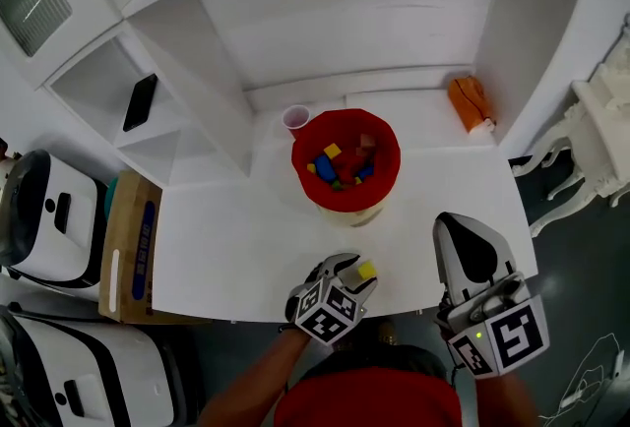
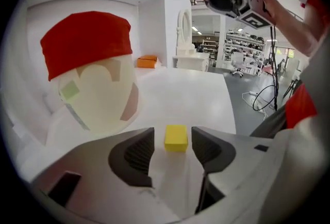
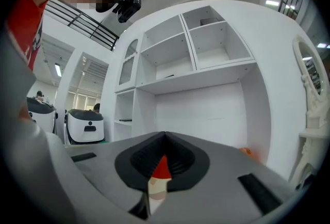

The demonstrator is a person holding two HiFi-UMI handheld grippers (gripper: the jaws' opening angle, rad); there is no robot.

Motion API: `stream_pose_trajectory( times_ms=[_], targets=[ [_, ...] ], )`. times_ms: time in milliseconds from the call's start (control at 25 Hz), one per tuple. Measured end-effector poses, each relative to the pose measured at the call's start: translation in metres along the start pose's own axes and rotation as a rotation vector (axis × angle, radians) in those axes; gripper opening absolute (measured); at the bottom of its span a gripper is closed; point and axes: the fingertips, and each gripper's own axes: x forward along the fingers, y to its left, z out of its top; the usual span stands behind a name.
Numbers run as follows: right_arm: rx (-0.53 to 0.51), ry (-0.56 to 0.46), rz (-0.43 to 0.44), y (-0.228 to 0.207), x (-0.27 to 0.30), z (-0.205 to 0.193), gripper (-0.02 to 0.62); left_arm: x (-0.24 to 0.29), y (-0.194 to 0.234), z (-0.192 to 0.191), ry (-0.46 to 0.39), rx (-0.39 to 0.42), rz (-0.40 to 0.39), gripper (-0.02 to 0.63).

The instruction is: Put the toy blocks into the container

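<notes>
A red-lined pale round container (image 1: 389,159) is set on the white table (image 1: 226,248), towards the back, with small coloured toy blocks (image 1: 333,164) inside it. A pink plastic cup (image 1: 295,118) is placed just behind it to the left, and an orange soft object (image 1: 471,102) at the right rear. Near the front edge, a yellow block (image 1: 366,270) lies between the parted jaws of the left gripper (image 1: 356,274), touched by neither. The right gripper (image 1: 451,221) is held to its right. A brown cardboard box (image 1: 128,248) stands left of the table.

A white desk (image 1: 246,248) sits inside a white shelving alcove (image 1: 345,22), dark grey floor (image 1: 576,258) and ornate white stand (image 1: 602,135) alongside.
</notes>
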Motion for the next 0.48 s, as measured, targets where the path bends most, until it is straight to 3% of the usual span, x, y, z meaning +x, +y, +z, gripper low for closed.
stream_pose_trajectory(
  times_ms=[80,160,320,400,480],
  targets=[
    [0.004,0.006,-0.011,-0.005,-0.005,-0.002,-0.012,0.004,-0.001,-0.001,0.007,0.006,0.003,0.239],
    [0.008,0.013,-0.019,-0.009,-0.009,-0.005,-0.012,0.005,-0.001,-0.001,-0.001,0.002,0.011,0.173],
    [0.024,0.024,-0.019,-0.010,-0.010,-0.012,-0.012,0.000,0.000,0.003,-0.049,-0.043,0.011,0.170],
    [0.030,0.026,-0.010,-0.007,-0.008,-0.014,-0.012,-0.012,0.003,0.016,-0.127,-0.075,0.023,0.170],
    [0.034,0.027,-0.001,-0.004,-0.006,-0.016,-0.012,-0.038,0.008,0.044,-0.257,-0.108,0.047,0.170]
  ],
)
